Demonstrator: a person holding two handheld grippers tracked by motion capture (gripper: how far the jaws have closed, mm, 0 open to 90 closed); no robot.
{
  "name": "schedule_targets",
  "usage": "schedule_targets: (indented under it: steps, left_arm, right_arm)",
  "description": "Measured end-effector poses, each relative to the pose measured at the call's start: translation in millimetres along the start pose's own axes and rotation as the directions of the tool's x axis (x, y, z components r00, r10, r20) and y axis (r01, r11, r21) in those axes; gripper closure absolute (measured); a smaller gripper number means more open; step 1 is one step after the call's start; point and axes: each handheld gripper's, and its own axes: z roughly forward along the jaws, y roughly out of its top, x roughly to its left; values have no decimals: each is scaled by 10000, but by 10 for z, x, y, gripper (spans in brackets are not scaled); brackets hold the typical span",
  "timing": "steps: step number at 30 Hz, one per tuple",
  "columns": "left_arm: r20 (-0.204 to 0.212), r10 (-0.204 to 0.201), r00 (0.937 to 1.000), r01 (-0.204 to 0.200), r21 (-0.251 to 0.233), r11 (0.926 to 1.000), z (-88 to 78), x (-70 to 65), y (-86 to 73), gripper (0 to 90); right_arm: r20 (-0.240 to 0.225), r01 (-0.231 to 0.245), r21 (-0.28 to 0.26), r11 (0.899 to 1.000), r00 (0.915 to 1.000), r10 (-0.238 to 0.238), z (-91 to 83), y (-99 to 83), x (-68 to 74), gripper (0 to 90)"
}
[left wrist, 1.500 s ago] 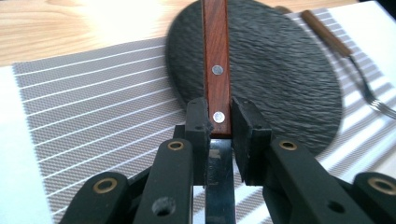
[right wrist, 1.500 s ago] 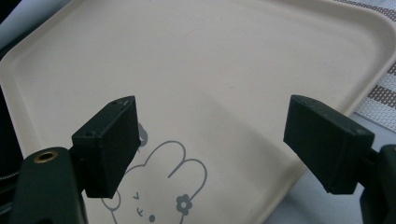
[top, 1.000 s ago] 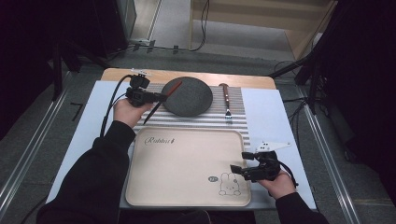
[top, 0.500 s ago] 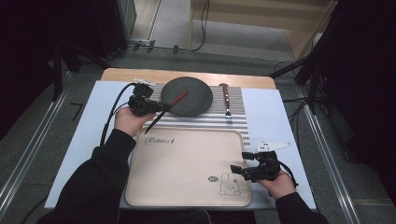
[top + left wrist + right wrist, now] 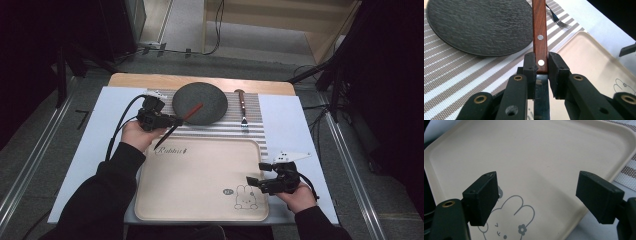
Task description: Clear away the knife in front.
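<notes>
Since a second ago, my left gripper (image 5: 172, 121) has carried the knife (image 5: 539, 37) rightward, its wooden handle now over the dark plate (image 5: 200, 103) at the far side. Its jaws clamp that knife. My right gripper (image 5: 537, 195) hovers, jaws wide, above the near-right tray (image 5: 200, 170).

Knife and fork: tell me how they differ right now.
The knife is clamped in the left gripper, off the table; the fork lies free on the striped mat. The knife slants beside the dark plate's left edge; the fork lies straight at its right. Both have reddish-brown wooden handles.
</notes>
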Motion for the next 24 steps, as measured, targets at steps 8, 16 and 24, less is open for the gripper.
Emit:
schedule_targets:
  steps: [8, 16, 24]
  left_arm:
    - [65, 182, 9998, -182, 36, 9998, -21, -86, -70, 777]
    - [79, 156, 9998, -156, 52, 9999, -60, -133, -189, 777]
    - [133, 226, 9997, -229, 225, 9995, -40, -219, -315, 777]
  right_arm:
    - [-1, 44, -7, 10000, 10000, -44, 9, 13, -1, 166]
    - [-26, 135, 5, 9999, 9999, -135, 28, 33, -1, 166]
    - [-54, 199, 24, 9998, 9998, -199, 46, 51, 2, 166]
